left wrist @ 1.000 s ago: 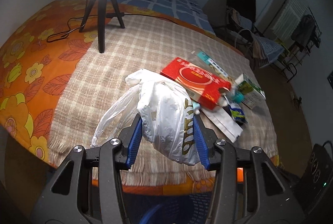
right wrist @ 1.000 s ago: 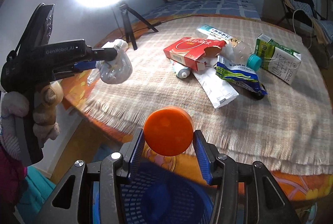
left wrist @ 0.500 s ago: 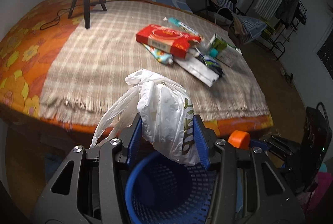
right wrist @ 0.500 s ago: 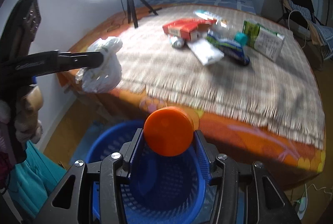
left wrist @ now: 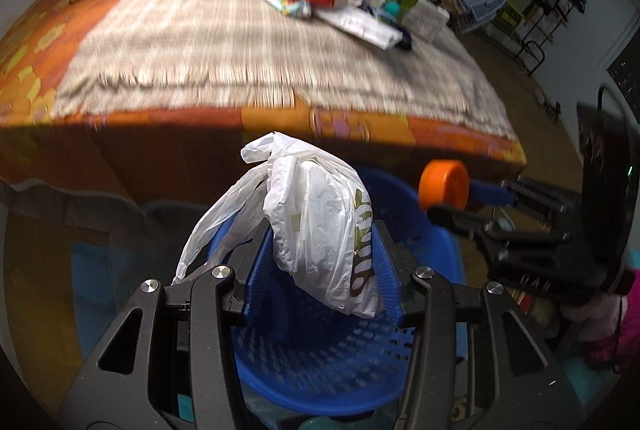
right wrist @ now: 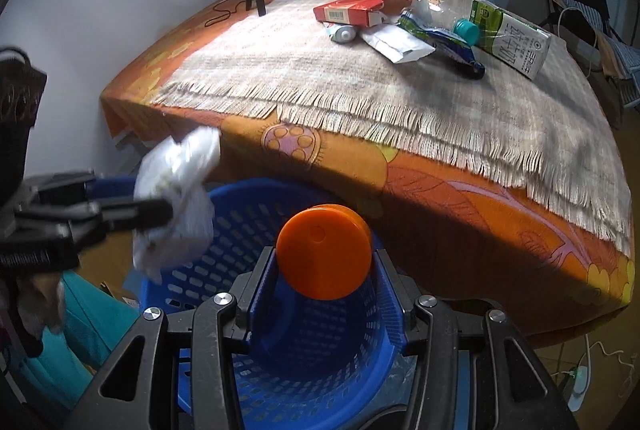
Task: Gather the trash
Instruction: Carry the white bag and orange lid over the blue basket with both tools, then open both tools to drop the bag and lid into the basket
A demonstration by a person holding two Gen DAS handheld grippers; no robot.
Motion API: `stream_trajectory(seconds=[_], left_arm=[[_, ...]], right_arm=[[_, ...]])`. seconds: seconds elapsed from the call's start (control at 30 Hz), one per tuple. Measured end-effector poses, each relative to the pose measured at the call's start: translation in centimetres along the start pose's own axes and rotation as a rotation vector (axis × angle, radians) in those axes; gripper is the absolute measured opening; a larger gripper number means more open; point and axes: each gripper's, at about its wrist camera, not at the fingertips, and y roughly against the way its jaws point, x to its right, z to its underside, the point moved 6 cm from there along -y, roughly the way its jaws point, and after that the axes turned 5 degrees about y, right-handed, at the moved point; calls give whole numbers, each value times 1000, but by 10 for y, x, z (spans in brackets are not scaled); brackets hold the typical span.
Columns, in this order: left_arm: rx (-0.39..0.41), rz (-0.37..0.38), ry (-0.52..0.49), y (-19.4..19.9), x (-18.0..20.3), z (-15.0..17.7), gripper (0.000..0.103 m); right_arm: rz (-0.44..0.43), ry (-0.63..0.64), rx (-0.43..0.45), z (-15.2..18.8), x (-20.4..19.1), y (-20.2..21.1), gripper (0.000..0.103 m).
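Left claw [left wrist: 320, 266]: pinching the white plastic bag [left wrist: 320, 226] — blue basket [left wrist: 320, 362] directly beneath.
Right claw [right wrist: 324, 278]: clamped on the orange lid [right wrist: 324, 250] — likewise over it.

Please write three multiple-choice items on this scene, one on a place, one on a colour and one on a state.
1. Where is the white plastic bag?
A. Lying on the bed
B. Held over the blue basket
C. On the floor

2. What colour is the round lid in the right claw?
A. Orange
B. Green
C. White

3. What is the left claw doing?
A. Standing open with nothing in it
B. Out of view
C. Shut on the bag

Answers:
1 B: the basket's perforated wall shows directly beneath the bag.
2 A: the lid is plain orange in both views.
3 C: both blue pads press the bag's sides.
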Motion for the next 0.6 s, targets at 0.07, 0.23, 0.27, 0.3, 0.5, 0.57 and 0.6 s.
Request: stream_trajectory(seconds=[0.07,0.23,0.27,0.3,0.5,0.57,0.6], left_arm=[[-18,-8,-6,-4,1,8,48],[-66,-19,-17,-14,1,24,48],[-74,-22,-21,-16,1,27,48],[-83,-24,-25,-18,2,29,48],[-126,-37,-36,-27,2,41,48],[-135,-40,-37,-29,2,43,48],[-141,-41,-37,-30,3,44,48]], right_arm=[[0,4,-3,1,-1,-1,49],[4,11,-16,4,-2,-5,49],[3,11,-19,4,-2,-7,49],[1,11,-22,5,-2,-7,49],[-6,15,-40,9,-4,-13,50],[-9,15,-45,10,-5,-15,50],[-10,16,-48,11,-5,-16,50]])
